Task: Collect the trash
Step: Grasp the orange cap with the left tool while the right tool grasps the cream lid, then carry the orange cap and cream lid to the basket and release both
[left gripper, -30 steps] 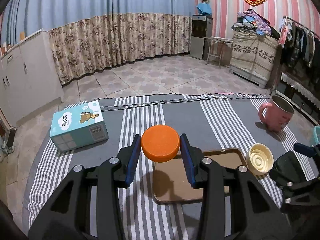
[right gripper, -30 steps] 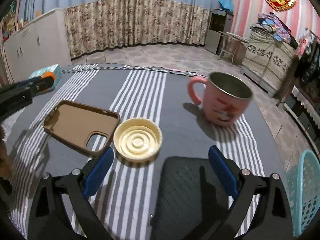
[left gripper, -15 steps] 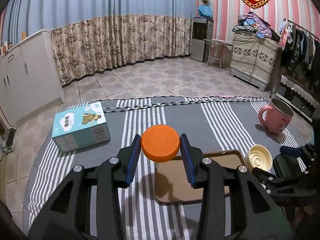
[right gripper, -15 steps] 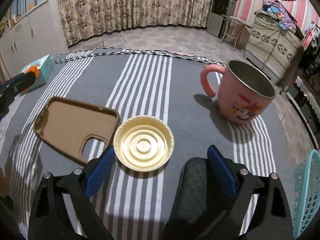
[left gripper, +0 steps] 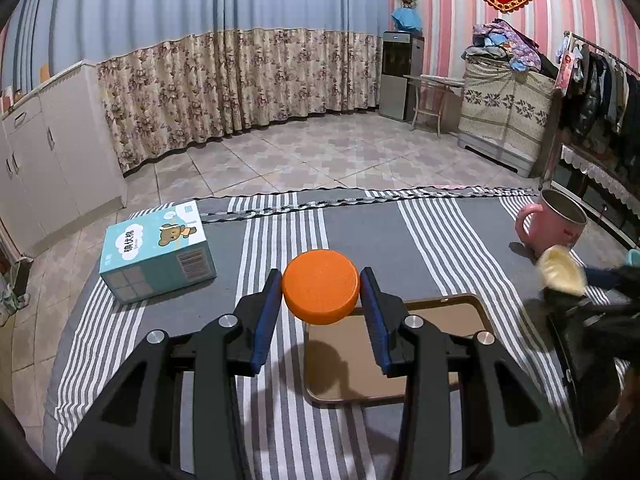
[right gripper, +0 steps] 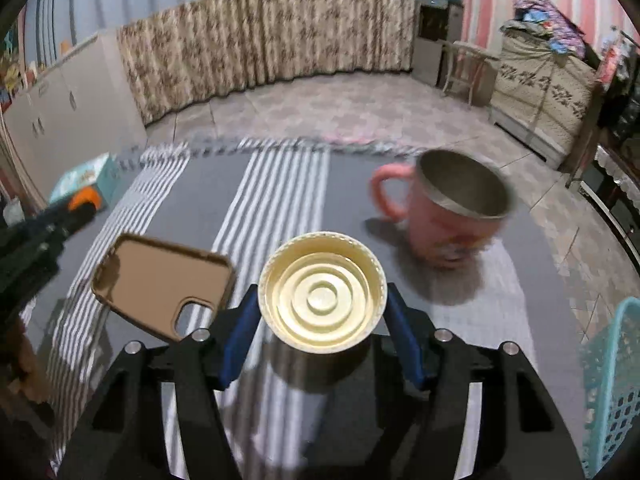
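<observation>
The left claw (left gripper: 320, 294) pinches an orange lid (left gripper: 320, 286) by its rim, held above the striped surface (left gripper: 440, 240), its shadow falling on the brown phone case (left gripper: 436, 320) below. The right claw (right gripper: 322, 312) pinches a cream ribbed lid (right gripper: 322, 312) the same way, lifted clear of the cloth, hollow side up.

Both grips look thin: each pad bears on a narrow curved edge, so a quick swing or a slight loosening could let a lid pivot, pop out and roll away over the cloth. The right wrist view is smeared with motion, which suggests that hand is moving fast, and that raises the risk.

The pink mug (right gripper: 452, 220) stands at about 1 o'clock from the cream lid, near enough that a careless sweep toward the teal basket (right gripper: 612, 380) at 4 o'clock might clip its handle or tip it. The two claws also work close together; crossing paths could knock one lid loose. The tissue box (left gripper: 156, 250) at 10 o'clock of the left claw sits well apart and seems safe.
</observation>
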The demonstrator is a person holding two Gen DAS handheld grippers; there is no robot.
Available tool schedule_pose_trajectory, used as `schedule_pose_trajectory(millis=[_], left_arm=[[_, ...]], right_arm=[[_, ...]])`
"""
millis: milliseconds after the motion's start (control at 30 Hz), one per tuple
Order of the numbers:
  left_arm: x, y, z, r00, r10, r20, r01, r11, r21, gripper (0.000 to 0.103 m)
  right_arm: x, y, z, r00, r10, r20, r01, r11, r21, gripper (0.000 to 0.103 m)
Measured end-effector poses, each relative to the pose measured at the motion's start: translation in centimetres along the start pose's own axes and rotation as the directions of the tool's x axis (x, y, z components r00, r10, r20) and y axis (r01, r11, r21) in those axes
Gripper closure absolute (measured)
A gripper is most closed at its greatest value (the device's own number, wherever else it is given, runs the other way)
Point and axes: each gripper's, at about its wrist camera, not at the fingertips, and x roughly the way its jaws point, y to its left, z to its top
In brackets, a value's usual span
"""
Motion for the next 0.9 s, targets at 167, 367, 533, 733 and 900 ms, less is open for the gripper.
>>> schedule_pose_trajectory(millis=[167,367,533,733,900], left_arm=[[-0.2,-0.9,-0.3,1.000,-0.005,0.005,0.005,1.000,0.020,0.064],[-0.7,-3.4,-0.8,0.999,0.019,0.026,-0.022,0.994,0.105,0.064],[-2.5,-5.8,-0.2,1.000,-0.003,0.021,0.001,0.994,0.109,0.064],[-6.4,-11.5,0.8,0.996,-0.071,0.054,0.063,0.988,0.139,0.064],[-8.8,-18.5,1.4,0.983,-0.158,0.090,0.142,0.976,0.163,0.064]], right_arm=[[-4.3,-4.9,-2.0,0.997,-0.052,0.066,0.048,0.997,0.056,0.042],[-9.6,-12.3,-6.4,0.980,-0.171,0.097,0.161,0.981,0.107,0.042],[-13.9,-19.2,-9.8,0.955,-0.271,0.122,0.248,0.952,0.180,0.042],[-16.0,-26.2,-11.5,0.945,-0.296,0.138,0.234,0.910,0.342,0.042],[-17.3,-28.8,-11.2,0.921,-0.354,0.165,0.283,0.896,0.341,0.042]])
